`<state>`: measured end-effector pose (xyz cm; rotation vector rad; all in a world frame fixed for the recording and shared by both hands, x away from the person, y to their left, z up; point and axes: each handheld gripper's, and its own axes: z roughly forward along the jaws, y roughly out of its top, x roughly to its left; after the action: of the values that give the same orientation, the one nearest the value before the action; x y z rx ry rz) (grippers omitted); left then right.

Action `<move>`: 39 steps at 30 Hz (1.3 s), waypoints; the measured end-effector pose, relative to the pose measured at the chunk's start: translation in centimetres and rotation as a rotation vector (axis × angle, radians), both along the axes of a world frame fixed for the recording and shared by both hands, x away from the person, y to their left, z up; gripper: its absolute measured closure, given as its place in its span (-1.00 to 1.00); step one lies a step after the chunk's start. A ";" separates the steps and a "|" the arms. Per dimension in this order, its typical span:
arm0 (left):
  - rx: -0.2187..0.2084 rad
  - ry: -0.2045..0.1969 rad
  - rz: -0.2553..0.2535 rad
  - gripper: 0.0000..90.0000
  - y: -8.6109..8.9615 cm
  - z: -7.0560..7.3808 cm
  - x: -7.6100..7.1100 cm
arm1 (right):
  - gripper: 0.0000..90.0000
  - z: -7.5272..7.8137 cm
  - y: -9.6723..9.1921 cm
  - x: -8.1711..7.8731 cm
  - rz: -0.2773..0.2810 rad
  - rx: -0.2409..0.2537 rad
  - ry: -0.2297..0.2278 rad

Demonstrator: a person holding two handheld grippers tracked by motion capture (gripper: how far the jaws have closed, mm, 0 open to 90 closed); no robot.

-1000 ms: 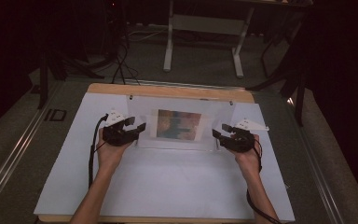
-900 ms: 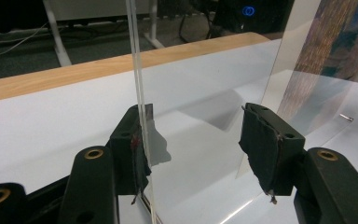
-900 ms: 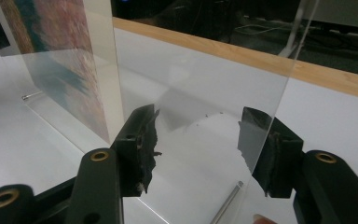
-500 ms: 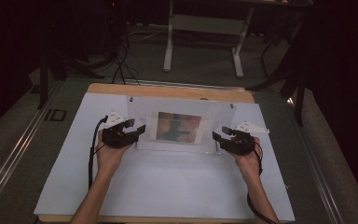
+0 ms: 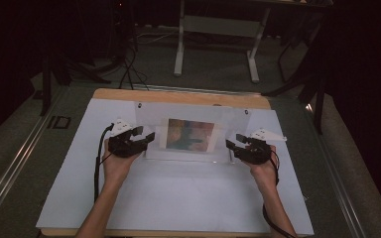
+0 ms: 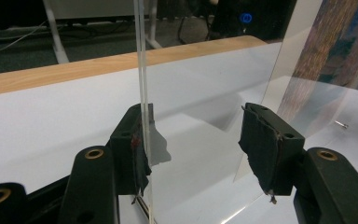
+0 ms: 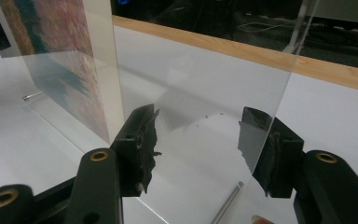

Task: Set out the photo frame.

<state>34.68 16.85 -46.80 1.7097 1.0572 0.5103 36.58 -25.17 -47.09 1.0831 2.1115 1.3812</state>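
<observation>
— Where's the clear acrylic picture frame [image 5: 191, 133] with the colourful print?
— Upright mid-table on the white sheet [image 5: 173, 193]; my left gripper [image 5: 144, 138] and right gripper [image 5: 233, 146] straddle its side edges, pads apart, unclamped.
— Advice?
— I'd close both together, evenly, so it won't tip

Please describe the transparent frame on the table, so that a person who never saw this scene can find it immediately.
On the white sheet covering the wooden table, look at the far middle, between the left claw and the right claw. There the clear acrylic frame stands upright. It alone is see-through, with a colourful picture in its centre.
</observation>
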 end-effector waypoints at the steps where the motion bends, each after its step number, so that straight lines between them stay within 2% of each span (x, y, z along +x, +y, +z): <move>1: -0.006 0.002 0.000 0.00 0.0 0.0 0.0 | 0.00 0.0 0.0 0.1 0.000 0.003 0.005; 16: -0.017 0.007 0.005 0.00 0.1 -0.1 0.0 | 0.01 -0.2 -0.2 0.3 0.009 0.022 0.002; 28: -0.005 0.014 0.014 0.02 -0.2 0.2 -0.3 | 0.00 -0.3 -0.6 0.7 0.024 0.040 0.005; 39: -0.017 0.015 0.002 0.02 0.1 0.1 -0.1 | 0.01 -0.2 -0.3 0.4 0.013 0.032 0.007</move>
<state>34.54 16.96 -46.74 1.7002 1.0709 0.4895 37.02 -25.52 -47.26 1.0900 2.1113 1.4237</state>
